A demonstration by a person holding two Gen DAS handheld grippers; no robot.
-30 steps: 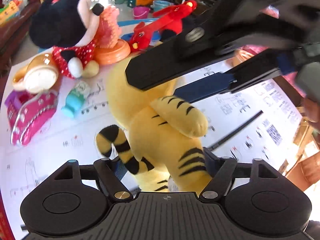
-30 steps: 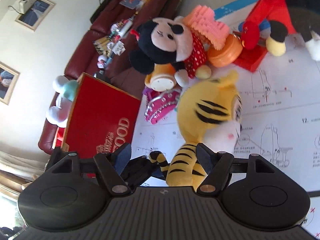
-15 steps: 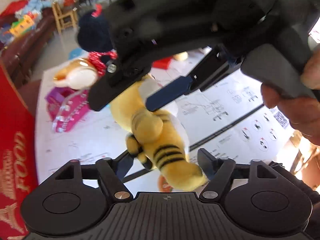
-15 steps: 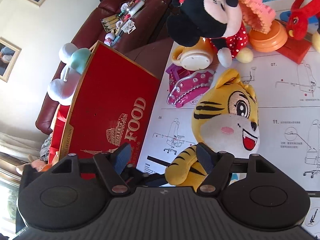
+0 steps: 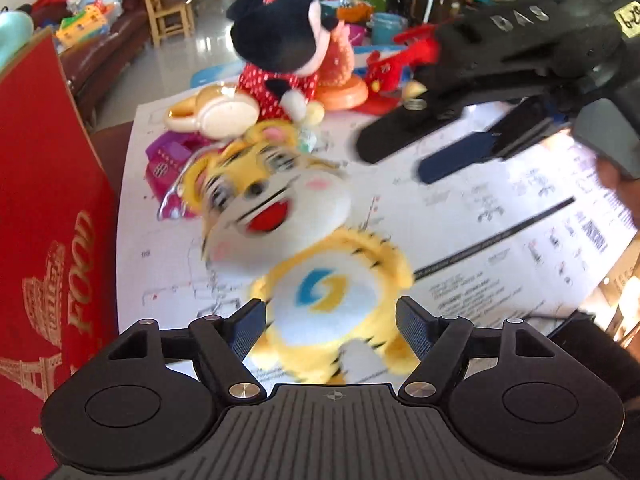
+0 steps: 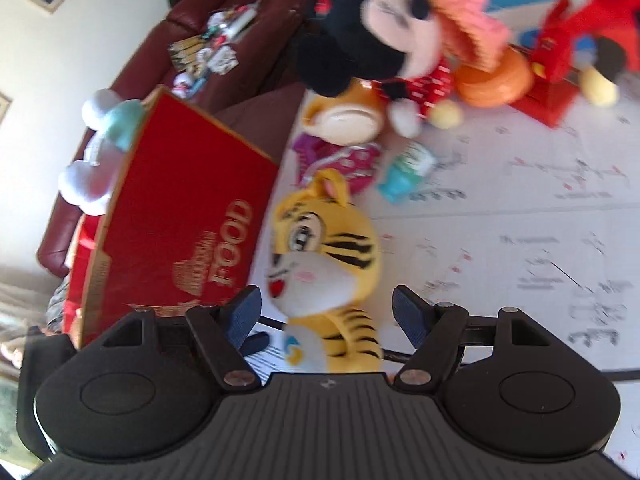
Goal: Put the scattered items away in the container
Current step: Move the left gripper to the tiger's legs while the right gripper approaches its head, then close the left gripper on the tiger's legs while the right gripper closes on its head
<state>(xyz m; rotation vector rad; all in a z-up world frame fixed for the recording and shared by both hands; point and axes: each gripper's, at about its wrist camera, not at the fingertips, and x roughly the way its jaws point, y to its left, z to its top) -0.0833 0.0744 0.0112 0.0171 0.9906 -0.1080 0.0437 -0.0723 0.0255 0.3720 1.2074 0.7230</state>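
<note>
A yellow striped tiger plush [image 5: 320, 272] hangs over the white printed sheet, blurred, its face and white belly turned to the left wrist camera. My left gripper [image 5: 332, 320] is shut on its lower body, one pad against each side. The red box marked FOOD [image 5: 48, 240] stands close at the left edge of the table. My right gripper [image 5: 390, 158] hovers open and empty above the sheet, beyond the tiger and to its right. In the right wrist view the tiger [image 6: 328, 248] shows past the right gripper [image 6: 326, 308], beside the red box [image 6: 180, 220].
At the far side of the table lie a black mouse plush [image 5: 280, 32], a cream and orange toy [image 5: 216, 116], a pink toy [image 5: 168, 160], a teal bottle [image 6: 408, 172], an orange base [image 6: 492, 76] and a red plush [image 6: 580, 32]. A brown sofa [image 6: 224, 40] stands behind the box.
The tiger has travelled with my left gripper toward the red box and swung round to face the camera. The right gripper has drawn away from the tiger.
</note>
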